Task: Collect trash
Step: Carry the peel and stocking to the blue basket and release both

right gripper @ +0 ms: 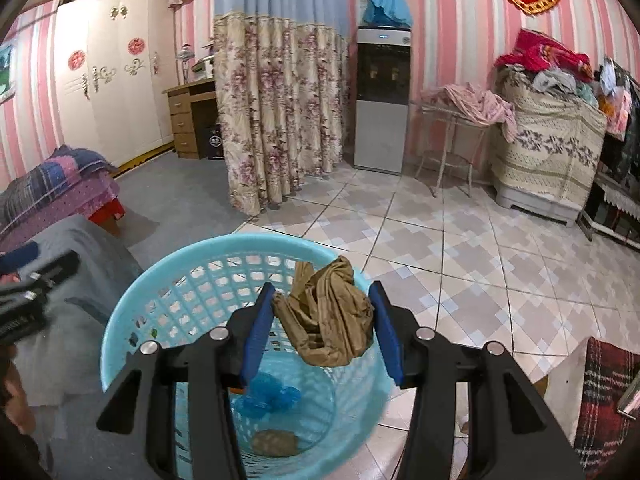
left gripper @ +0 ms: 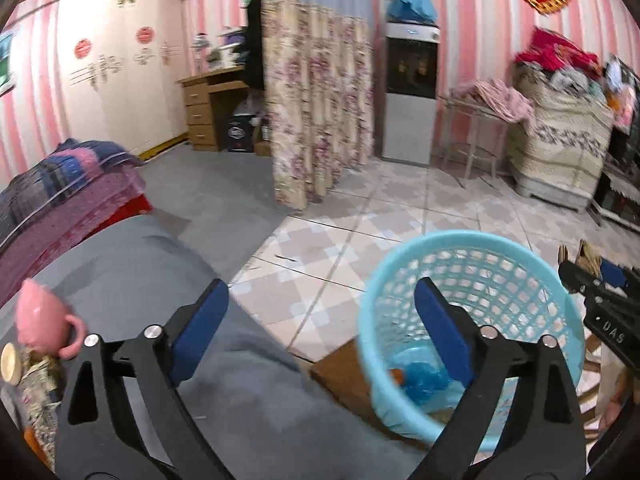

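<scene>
1. Your right gripper (left gripper: 600, 280) is cut off by the left wrist view's right edge, so you can't read its grip there.
2. Your left gripper (right gripper: 32, 292) is blurred at the right wrist view's left edge.
3. Your fingers partly hide the basket's (right gripper: 132, 312) contents.

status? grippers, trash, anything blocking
Right gripper shut on crumpled brown paper, over the blue mesh bin. Left gripper open, empty, beside the bin. Blue bag already inside. Drop path clear.
</scene>
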Motion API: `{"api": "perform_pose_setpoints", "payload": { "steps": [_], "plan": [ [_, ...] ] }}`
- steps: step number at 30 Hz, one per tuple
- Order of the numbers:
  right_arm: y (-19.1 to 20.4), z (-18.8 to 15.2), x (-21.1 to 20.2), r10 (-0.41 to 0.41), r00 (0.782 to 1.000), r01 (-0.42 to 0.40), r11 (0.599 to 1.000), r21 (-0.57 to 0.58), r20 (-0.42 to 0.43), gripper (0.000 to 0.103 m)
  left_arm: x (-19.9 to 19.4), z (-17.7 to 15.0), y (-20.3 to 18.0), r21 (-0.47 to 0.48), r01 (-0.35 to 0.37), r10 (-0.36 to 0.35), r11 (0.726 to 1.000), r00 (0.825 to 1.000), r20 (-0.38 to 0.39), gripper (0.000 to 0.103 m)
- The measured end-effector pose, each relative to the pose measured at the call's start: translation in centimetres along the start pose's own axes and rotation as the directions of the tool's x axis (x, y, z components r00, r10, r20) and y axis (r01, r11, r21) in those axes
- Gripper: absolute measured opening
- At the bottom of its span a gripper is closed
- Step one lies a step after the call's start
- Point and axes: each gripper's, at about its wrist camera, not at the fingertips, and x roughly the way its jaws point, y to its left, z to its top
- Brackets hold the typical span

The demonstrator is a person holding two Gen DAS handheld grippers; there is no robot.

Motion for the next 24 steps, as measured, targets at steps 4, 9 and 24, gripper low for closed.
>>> {"api": "perform_pose_setpoints", "payload": {
  "steps": [4,9,24],
  "plan": [
    [2.0,-0.3,0.3,0.013,1.0,-0.013,1.0,-0.006,-0.004,0.048,-1.3,-0.5,2.9,-0.033,-0.049,0.049,0.998,0.999,0.009,0.094],
    [4.0,-0.6,1.3,0.014,0.999,-0.015,1.0,-0.011,-0.036,0.049,-2.3,-1.2,6.0,-0.057,-0.101,0.101,0.993,0.995,0.008,0.094],
    [6.2,0.2,-0.3,0.045,0.999,-0.045,0.999,-0.014,0.019,0.092,-6.3,-2.0,9.7,-0.129,-0.131,0.136,0.983,0.99,0.03,0.094]
  ]
}}
